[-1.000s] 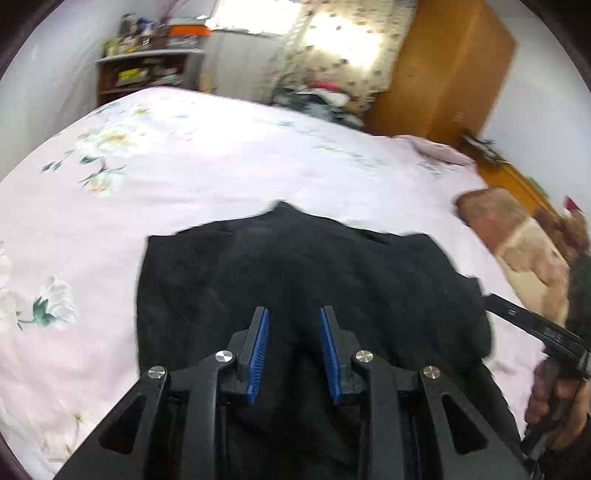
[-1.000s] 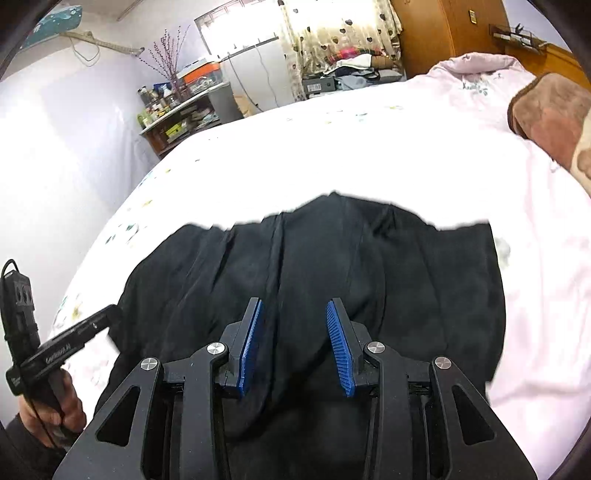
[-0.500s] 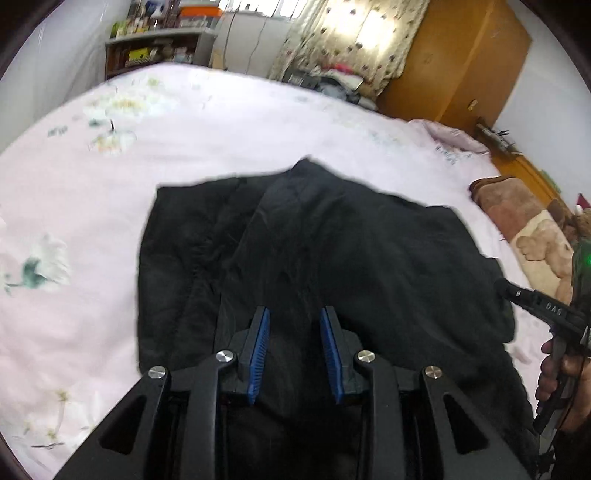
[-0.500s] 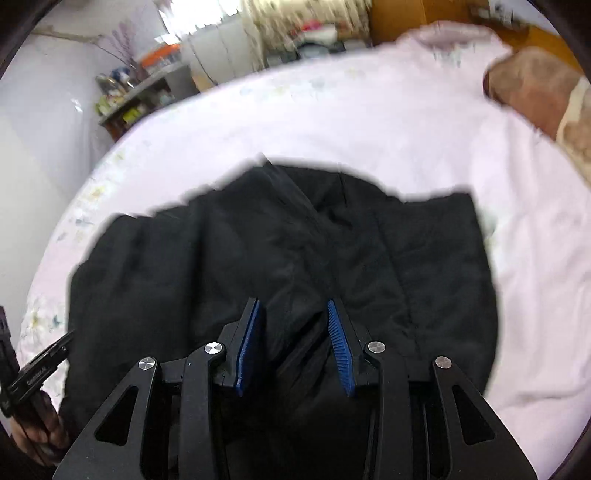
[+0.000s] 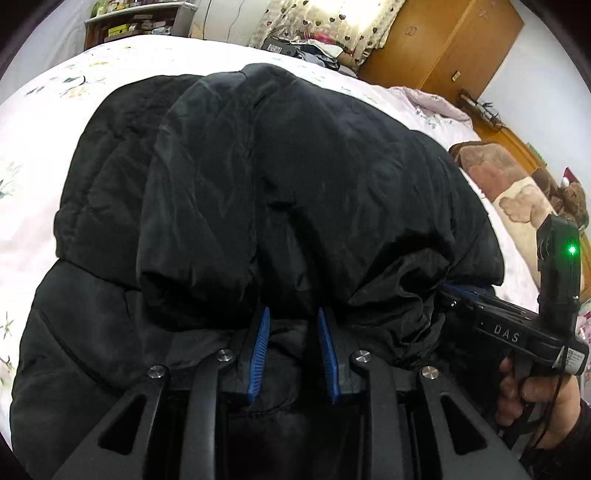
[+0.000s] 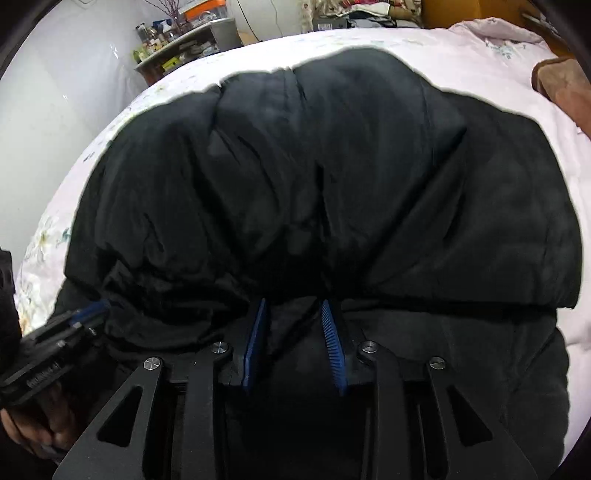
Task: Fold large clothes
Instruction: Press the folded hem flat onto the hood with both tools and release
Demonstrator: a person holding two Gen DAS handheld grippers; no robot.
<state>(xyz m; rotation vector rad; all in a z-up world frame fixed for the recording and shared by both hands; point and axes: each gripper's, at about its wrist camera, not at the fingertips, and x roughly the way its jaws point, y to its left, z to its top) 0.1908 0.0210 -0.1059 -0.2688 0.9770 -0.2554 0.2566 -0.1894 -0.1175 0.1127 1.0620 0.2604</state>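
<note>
A big black padded jacket (image 5: 295, 177) lies on the pink floral bedsheet (image 5: 33, 147), its upper part doubled over the lower part. My left gripper (image 5: 291, 314) is open, its blue fingertips pushed under the folded edge. My right gripper (image 6: 293, 304) is also open, with its tips under the same folded edge of the jacket (image 6: 314, 177). The right gripper shows in the left wrist view (image 5: 458, 295) at the fold's right end. The left gripper shows in the right wrist view (image 6: 88, 314) at the left end.
A brown plush blanket (image 5: 517, 184) lies at the bed's right side. A wooden wardrobe (image 5: 443, 40) and a cluttered shelf (image 5: 136, 26) stand beyond the bed. Pink sheet (image 6: 498, 74) surrounds the jacket.
Both grippers have dropped low and forward onto the jacket. The fingertips, earlier above the cloth, are now tucked under the folded edge. The jacket fills both views.
</note>
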